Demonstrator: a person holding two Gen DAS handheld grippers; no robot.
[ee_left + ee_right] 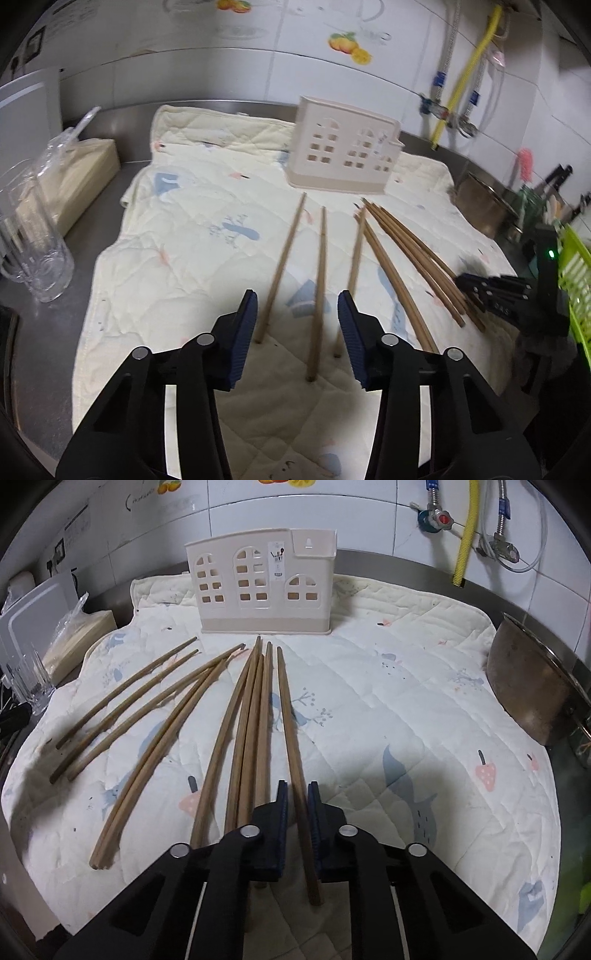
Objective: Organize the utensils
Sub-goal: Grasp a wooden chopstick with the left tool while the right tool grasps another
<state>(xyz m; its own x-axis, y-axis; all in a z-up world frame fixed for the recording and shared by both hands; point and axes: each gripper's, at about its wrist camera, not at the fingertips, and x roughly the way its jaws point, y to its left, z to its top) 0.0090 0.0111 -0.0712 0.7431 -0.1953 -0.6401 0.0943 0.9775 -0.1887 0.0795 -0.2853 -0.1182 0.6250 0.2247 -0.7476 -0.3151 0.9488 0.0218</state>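
Several wooden chopsticks (255, 716) lie fanned out on a quilted cloth (406, 701), tips toward a beige house-shaped utensil holder (264, 590) standing at the back. My right gripper (298, 794) is shut on the rightmost chopstick (290, 723), near its thick end, low over the cloth. My left gripper (297, 306) is open above the thick ends of three separate chopsticks (320, 280). The holder (341, 147) and the right gripper (498, 291) also show in the left wrist view.
A clear glass mug (33, 258) and a wrapped box (74, 177) stand left of the cloth. A metal pot (532, 686) sits at the right. A green rack (576, 266) is at far right. Pipes and a yellow hose (467, 528) run down the tiled wall.
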